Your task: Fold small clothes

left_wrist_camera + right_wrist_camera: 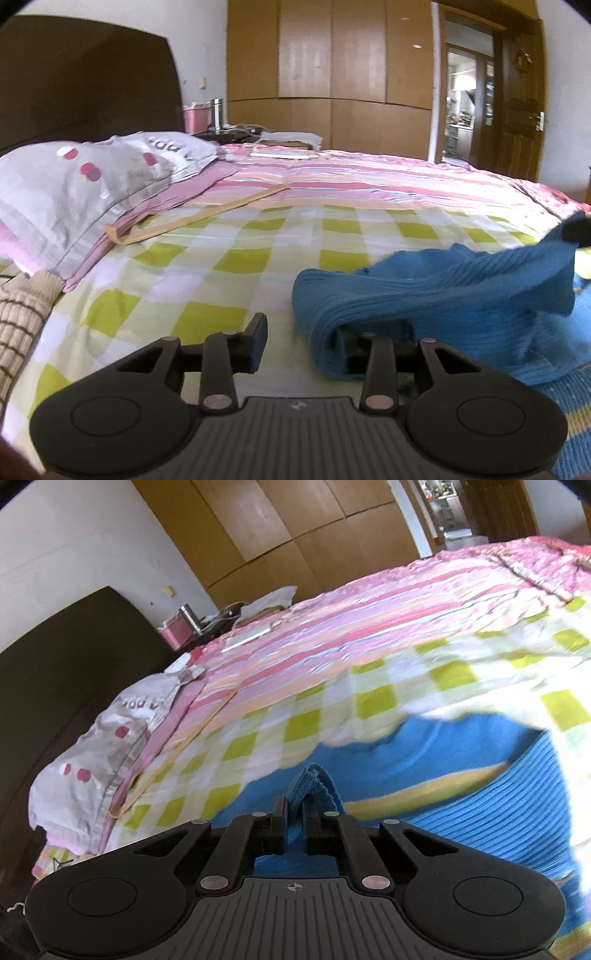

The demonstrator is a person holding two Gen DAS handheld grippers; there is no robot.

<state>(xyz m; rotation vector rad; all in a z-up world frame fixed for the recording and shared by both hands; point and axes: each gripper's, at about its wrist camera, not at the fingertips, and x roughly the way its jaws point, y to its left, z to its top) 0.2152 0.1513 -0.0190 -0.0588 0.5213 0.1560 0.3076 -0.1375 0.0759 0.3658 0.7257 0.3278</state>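
We start at the right gripper (pixel 294 821), whose jaws are clamped on a folded edge of the blue knit garment (pixel 424 775); a ribbed loop of it stands up between the fingers. Our left gripper (pixel 301 343) stands partly open: its left finger (pixel 255 341) is bare over the sheet, while the other is buried under a roll of the same blue knit (pixel 424 295), so the jaws press on nothing that we can see.

The garment lies on the green-and-white checked sheet (pixel 207 280), near the front edge of the bed, one part lifted and stretched toward the right.

We judge it light, soft and floppy, with a ribbed stretch that sags wherever it is unsupported. It should not slip much, since the knit gives the pads some bite. A hem or a doubled edge is the better hold; a single layer would only stretch.

The left view alone shows the lifted flap running off to a dark shape at the frame's edge, likely the other gripper, and the roll covering one finger. The right view alone shows the pinch itself and a pale stripe across the flat part. A grey pillow (pixel 74 184) lies well apart, beyond the sheet.
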